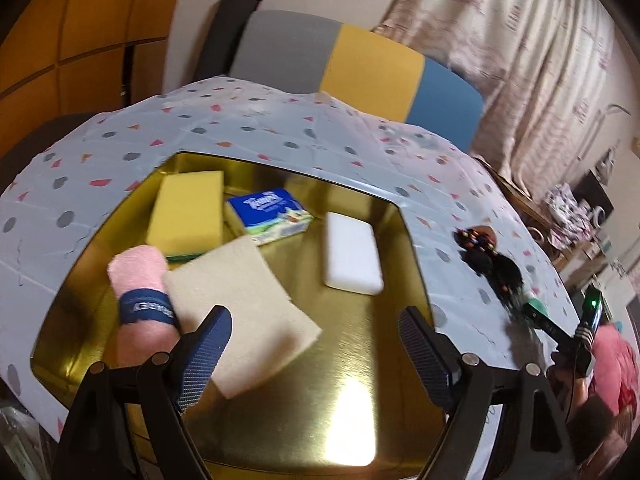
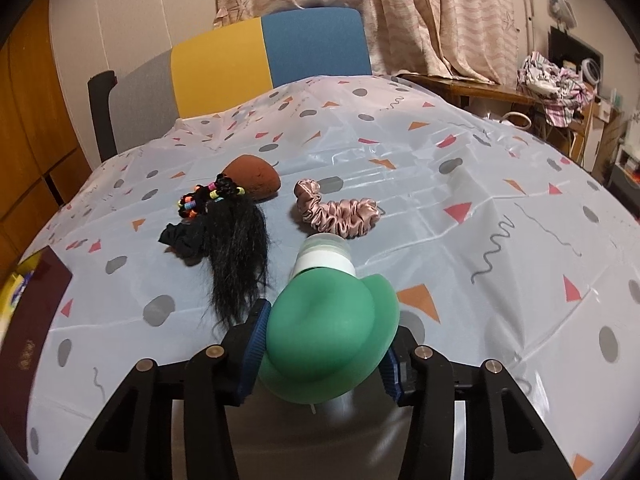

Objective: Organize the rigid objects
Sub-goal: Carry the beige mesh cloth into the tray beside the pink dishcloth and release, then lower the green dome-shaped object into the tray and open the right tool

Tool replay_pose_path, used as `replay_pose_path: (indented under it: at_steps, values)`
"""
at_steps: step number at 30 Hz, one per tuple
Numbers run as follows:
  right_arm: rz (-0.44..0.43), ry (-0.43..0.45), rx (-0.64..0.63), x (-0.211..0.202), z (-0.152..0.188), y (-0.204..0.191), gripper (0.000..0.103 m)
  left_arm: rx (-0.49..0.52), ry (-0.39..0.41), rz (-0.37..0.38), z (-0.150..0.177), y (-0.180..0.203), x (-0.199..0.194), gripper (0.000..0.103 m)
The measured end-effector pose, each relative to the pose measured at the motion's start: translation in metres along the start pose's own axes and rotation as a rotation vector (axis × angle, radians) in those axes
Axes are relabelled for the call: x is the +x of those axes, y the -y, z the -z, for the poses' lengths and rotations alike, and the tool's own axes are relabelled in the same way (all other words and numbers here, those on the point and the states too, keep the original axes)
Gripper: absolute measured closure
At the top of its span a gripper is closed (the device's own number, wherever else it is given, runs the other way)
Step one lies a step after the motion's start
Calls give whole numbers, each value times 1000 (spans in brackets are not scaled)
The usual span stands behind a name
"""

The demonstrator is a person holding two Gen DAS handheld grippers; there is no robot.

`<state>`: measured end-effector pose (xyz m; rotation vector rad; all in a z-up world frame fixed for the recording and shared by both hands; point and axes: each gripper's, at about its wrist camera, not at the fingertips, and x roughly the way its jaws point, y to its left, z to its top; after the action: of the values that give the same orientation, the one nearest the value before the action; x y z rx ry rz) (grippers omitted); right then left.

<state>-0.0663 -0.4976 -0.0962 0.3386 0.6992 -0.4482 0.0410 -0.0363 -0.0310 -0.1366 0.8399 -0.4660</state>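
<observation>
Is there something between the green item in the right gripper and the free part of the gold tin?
Nothing visible blocks it. The green item sits clamped in the right gripper. The gold tin is bare near its front, under the open left gripper.

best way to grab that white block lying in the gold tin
Take the white block across its two long sides, coming straight down from above. It lies flat on the gold tin's floor with bare metal all round it, so open tongs can straddle the narrow width. The flat top gives no edge to pinch. It looks like foam, so probably squeeze gently.
</observation>
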Motion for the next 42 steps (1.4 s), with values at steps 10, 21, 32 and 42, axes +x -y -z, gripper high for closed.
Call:
replay_pose_path:
  at_steps: [10,21,32,42]
  values:
    - [-106,-33,-15,-35,22,-26,53,-30,-17,49,8,-3,3,16]
    - [-371,-37,-176,-72,20,-145,53,-77,-10,63,14,-25,-9,17]
    - [-539,-123,-436,-65,24,-293,53,-163,38,22,16,-61,-28,17]
    - [-552,-271,-511,-17,26,-364,53,-215,57,-12,22,-85,-39,17]
